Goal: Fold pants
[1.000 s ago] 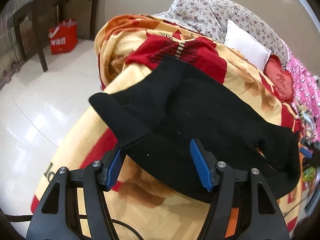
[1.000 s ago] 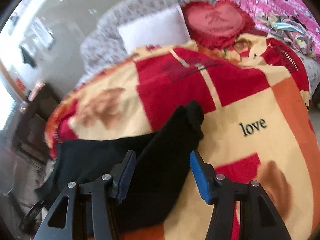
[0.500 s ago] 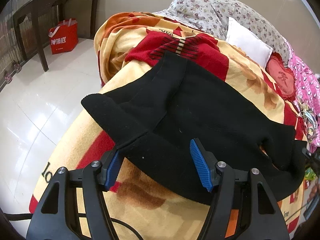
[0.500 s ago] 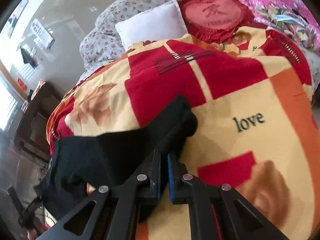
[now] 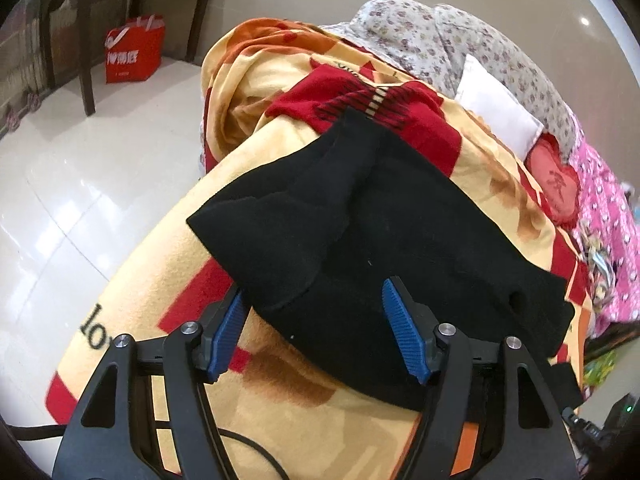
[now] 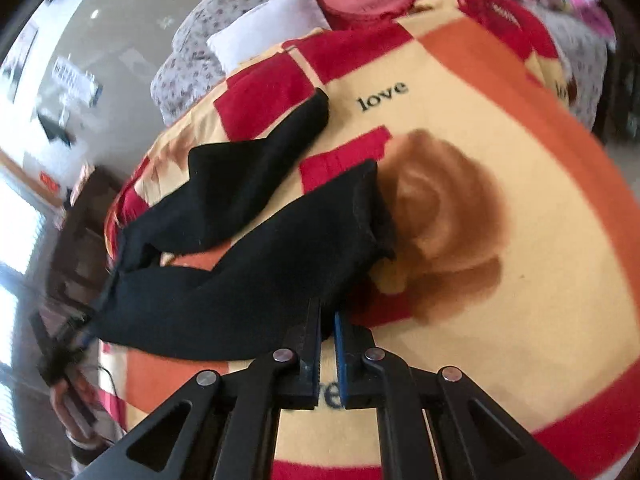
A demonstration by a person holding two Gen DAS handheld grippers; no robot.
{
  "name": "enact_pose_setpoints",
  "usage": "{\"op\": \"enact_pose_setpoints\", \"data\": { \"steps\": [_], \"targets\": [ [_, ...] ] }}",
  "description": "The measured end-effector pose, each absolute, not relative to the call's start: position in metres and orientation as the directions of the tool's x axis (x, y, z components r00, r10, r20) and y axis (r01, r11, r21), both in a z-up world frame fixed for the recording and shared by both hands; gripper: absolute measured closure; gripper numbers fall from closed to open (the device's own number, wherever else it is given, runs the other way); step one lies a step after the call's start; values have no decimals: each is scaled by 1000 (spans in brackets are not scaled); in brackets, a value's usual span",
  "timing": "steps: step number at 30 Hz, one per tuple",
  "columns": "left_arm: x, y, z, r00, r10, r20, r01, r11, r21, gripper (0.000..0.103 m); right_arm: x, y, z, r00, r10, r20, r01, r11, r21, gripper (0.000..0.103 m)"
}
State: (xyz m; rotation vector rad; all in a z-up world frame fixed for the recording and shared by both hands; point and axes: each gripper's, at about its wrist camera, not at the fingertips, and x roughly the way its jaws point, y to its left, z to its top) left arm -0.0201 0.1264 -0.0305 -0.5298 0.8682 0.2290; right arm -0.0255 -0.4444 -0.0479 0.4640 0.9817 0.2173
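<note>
Black pants (image 5: pixel 380 248) lie on a yellow, red and orange blanket (image 5: pixel 168 280) on the bed. My left gripper (image 5: pixel 316 328) is open, its blue pads either side of the near waist edge, not clamped. In the right wrist view the pants (image 6: pixel 224 280) spread with two legs apart; one leg (image 6: pixel 256 168) lies farther back, the nearer leg (image 6: pixel 320 240) runs toward me. My right gripper (image 6: pixel 327 354) is shut on the edge of the nearer leg.
A white pillow (image 5: pixel 496 116), a red heart cushion (image 5: pixel 556 180) and a floral quilt (image 5: pixel 460 40) lie at the bed's head. A red bag (image 5: pixel 134 50) stands on the tiled floor under a dark wooden table (image 5: pixel 80 8) to the left. The bed edge drops off at left.
My right gripper closed on the pant leg and has pulled it across the blanket, away from the other leg. My left gripper stayed open and shifted slightly over the waist.
</note>
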Motion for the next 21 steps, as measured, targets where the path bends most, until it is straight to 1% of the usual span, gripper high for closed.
{"op": "enact_pose_setpoints", "data": {
  "steps": [3, 6, 7, 8, 9, 10, 11, 12, 14, 17, 19, 21],
  "targets": [
    [-15, 130, -38, 622, -44, -782, -420, 824, -380, 35, -19, -444, -51, 564, 381, -733, 46, 871, 488, 56],
    [-6, 133, -43, 630, -75, -773, -424, 801, -423, 35, -10, -439, -49, 577, 380, -723, 51, 866, 497, 56],
    [-3, 133, -45, 631, -87, -771, -416, 801, -431, 35, -6, -436, -48, 585, 376, -719, 45, 870, 492, 59],
    [0, 132, -45, 634, -93, -768, -408, 804, -434, 43, -3, -434, -48, 589, 370, -718, 39, 875, 483, 66],
    [0, 131, -44, 640, -94, -763, -399, 807, -435, 69, -2, -432, -47, 601, 356, -716, 40, 881, 472, 85],
    [0, 129, -42, 641, -88, -762, -391, 817, -423, 81, 0, -433, -46, 617, 340, -710, 45, 885, 463, 96],
    [-2, 128, -39, 646, -88, -758, -379, 825, -419, 85, 0, -433, -45, 624, 339, -704, 43, 885, 464, 96],
    [-6, 128, -36, 660, -93, -746, -368, 825, -428, 88, -2, -433, -41, 633, 339, -696, 34, 886, 462, 97],
    [-14, 127, -29, 674, -99, -732, -346, 833, -432, 90, -6, -431, -29, 652, 326, -685, 8, 900, 436, 98],
    [-33, 128, -14, 687, -140, -713, -314, 828, -465, 91, -21, -434, -4, 678, 325, -660, -30, 909, 416, 98],
    [-48, 126, -11, 682, -138, -718, -304, 839, -450, 91, -31, -439, 9, 689, 309, -655, -37, 918, 394, 98],
    [-60, 122, -15, 659, -119, -743, -307, 859, -410, 91, -39, -445, 12, 677, 298, -673, -31, 925, 378, 98]
  ]
}}
